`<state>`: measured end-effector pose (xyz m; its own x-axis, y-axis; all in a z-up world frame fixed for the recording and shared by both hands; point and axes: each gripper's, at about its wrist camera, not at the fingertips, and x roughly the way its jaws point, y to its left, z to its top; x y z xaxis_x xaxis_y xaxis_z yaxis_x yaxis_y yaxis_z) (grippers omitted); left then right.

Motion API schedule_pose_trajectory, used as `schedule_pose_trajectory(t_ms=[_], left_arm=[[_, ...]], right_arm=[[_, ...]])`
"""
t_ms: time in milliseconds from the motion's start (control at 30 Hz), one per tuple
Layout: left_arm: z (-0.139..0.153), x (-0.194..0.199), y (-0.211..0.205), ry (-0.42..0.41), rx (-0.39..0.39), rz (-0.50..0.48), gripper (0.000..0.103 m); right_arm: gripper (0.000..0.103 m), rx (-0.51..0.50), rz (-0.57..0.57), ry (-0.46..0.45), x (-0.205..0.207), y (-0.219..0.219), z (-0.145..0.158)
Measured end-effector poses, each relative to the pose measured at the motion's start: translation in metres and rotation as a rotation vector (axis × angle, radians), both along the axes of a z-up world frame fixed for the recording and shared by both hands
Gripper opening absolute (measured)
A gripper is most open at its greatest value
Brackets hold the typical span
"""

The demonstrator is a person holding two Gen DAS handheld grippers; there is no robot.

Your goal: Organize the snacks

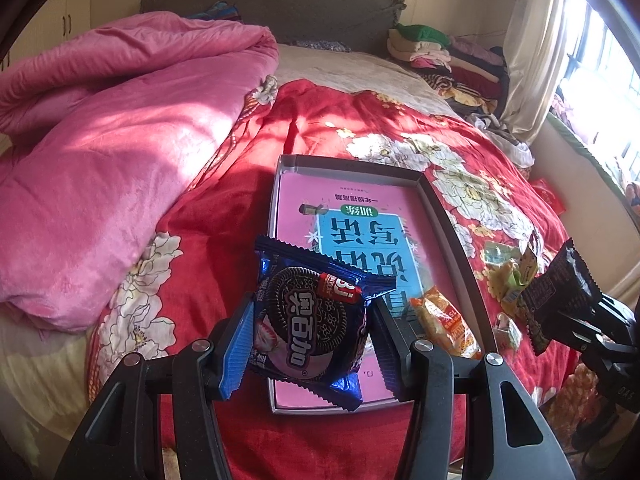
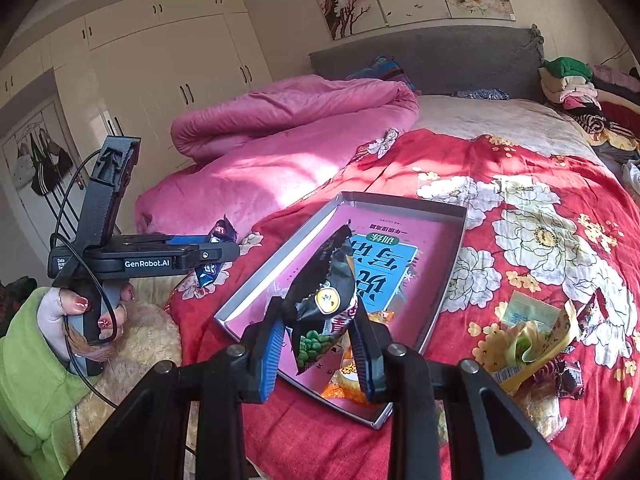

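Left tool [image 1: 310, 320] grips a cookie pack [image 1: 316, 320]; right tool [image 2: 320, 344] pinches a black packet [image 2: 324, 296], seemingly peas, above the tray [image 2: 448, 264] on the bed [image 2: 520, 184].

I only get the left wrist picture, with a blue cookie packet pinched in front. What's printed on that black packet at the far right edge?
Observer: The black crinkled snack packet shows green peas low on its front. The right gripper is shut on it.
Operator: Who holds the tool I'm looking through?
Observer: A hand with red-painted nails and a green sleeve holds the left gripper, which is shut on the blue foil cookie packet.
Operator: Anything attached to it?
Observer: A thin black cable loops from its rear.
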<state>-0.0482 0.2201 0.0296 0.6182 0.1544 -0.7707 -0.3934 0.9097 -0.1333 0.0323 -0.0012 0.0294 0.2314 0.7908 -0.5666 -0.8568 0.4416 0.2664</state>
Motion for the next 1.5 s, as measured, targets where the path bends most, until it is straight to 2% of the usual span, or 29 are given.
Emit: schedule_pose_trajectory(t_ms=[300,867,1500], left_arm=[[-0.011,0.002,0.004,0.019,-0.009,-0.002,0.056],[-0.036,0.015,0.001,0.096,0.043,-0.028,0.056],[-0.056,0.030,-0.015,0.167,0.076,-0.100,0.056]], right_arm=[[0.032,-0.013,0.010,0.007,0.000,0.012,-0.003],[0.032,-0.050,0.042,0.034,-0.001,0.038,-0.019],[0.032,-0.132,0.064,0.095,0.005,0.053,-0.056]])
